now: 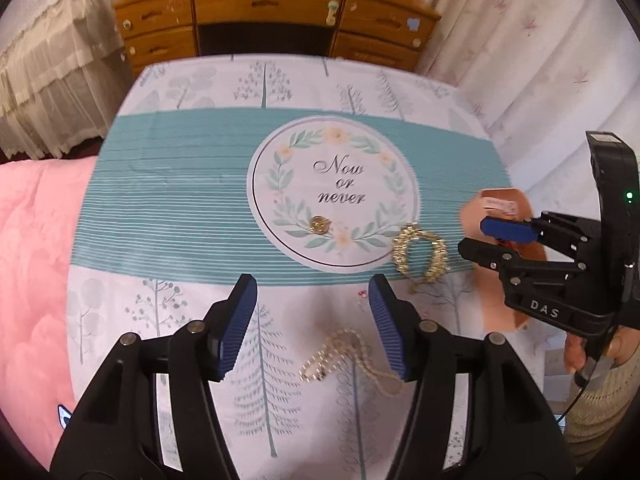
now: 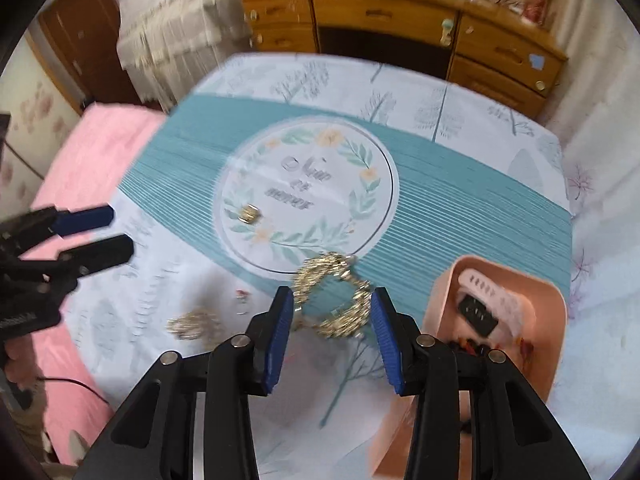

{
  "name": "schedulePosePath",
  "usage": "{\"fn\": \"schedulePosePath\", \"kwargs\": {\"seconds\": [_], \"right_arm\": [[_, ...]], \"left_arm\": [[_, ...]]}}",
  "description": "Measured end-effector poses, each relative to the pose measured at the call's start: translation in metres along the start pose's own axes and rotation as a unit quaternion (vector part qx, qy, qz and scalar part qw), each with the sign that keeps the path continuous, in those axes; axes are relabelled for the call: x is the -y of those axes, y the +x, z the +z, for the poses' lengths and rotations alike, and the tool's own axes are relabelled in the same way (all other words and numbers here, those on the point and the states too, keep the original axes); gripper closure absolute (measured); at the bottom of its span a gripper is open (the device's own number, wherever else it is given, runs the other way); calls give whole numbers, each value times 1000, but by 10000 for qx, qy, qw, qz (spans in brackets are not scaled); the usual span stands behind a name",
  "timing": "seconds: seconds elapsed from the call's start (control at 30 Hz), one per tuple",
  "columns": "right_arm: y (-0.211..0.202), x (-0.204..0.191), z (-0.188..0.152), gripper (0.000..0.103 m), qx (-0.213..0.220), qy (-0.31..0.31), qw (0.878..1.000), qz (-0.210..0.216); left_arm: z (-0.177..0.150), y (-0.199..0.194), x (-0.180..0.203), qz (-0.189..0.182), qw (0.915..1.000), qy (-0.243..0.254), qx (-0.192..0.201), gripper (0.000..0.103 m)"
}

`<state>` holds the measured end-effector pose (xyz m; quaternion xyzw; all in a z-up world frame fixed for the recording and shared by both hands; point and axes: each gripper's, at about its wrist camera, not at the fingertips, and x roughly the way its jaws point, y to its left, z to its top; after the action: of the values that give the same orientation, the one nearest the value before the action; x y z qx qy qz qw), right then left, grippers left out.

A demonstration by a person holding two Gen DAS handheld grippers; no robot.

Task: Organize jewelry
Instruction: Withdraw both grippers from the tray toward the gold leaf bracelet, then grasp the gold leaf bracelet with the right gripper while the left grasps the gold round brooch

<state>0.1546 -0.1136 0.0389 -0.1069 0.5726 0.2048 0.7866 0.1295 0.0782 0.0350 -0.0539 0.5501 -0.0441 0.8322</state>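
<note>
A gold coiled chain [image 1: 420, 251] [image 2: 332, 294] lies on the table's tablecloth [image 1: 172, 200] [image 2: 460, 200]. My right gripper [image 2: 331, 336] is open with the coiled chain between its fingertips; in the left wrist view the right gripper [image 1: 476, 238] is at the right. A pale beaded necklace [image 1: 344, 354] [image 2: 192, 324] lies between the jaws of my open left gripper [image 1: 313, 322], which shows in the right wrist view [image 2: 116, 232]. A small gold round piece [image 1: 320, 224] [image 2: 249, 213] lies on the printed circle. A peach box [image 2: 500, 320] [image 1: 500, 208] holds small items.
A tiny red-and-silver piece [image 1: 362, 294] [image 2: 240, 294] lies on the cloth. A pink quilt [image 1: 36, 248] [image 2: 80, 160] borders the table's left. A wooden dresser [image 1: 272, 20] [image 2: 400, 28] stands beyond the far edge. Curtains [image 1: 540, 60] hang at the right.
</note>
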Motion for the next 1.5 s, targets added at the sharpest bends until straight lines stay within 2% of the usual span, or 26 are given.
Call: {"fn": "schedulePosePath", "kwargs": {"seconds": [0.1, 0.33, 0.43, 0.47, 0.53, 0.73, 0.8, 0.9, 1.13, 1.3, 1.4, 1.43, 1.47, 1.5], "right_arm": [[29, 7, 9, 63, -310, -87, 9995, -49], [73, 9, 15, 68, -590, -296, 9978, -35], [83, 8, 16, 72, -620, -364, 9974, -51], [84, 8, 16, 77, -611, -406, 9973, -64], [88, 8, 15, 81, -659, -433, 9969, -31], [85, 14, 12, 84, -574, -259, 9980, 30], [85, 16, 11, 84, -593, -183, 9980, 92], [84, 21, 10, 84, -660, -109, 9975, 226], [85, 22, 7, 84, -722, -79, 9970, 259], [88, 16, 8, 84, -701, -161, 9973, 167], [88, 12, 6, 84, -651, -281, 9975, 69], [87, 11, 5, 86, -624, -308, 9976, 39], [86, 10, 4, 93, -595, -340, 9976, 3], [85, 10, 3, 93, -579, -363, 9977, -38]], "left_arm": [[13, 29, -5, 10, 9997, -21, -237, 48], [34, 84, -6, 34, 9981, -37, -615, 48], [40, 100, -2, 78, 9974, -2, -717, 48], [41, 106, 0, 95, 9971, 19, -750, 48], [44, 113, 2, 111, 9969, 62, -776, 48], [51, 129, 12, 241, 9962, 176, -814, 49], [53, 132, 15, 329, 9960, 231, -801, 58], [55, 136, 16, 377, 9953, 251, -850, 65], [58, 143, 20, 527, 9943, 288, -884, 69], [60, 144, 22, 622, 9937, 314, -872, 86], [61, 144, 22, 559, 9942, 259, -883, 86], [61, 144, 22, 546, 9943, 254, -881, 86], [59, 143, 21, 530, 9944, 240, -879, 87], [59, 143, 20, 517, 9946, 229, -875, 87]]}}
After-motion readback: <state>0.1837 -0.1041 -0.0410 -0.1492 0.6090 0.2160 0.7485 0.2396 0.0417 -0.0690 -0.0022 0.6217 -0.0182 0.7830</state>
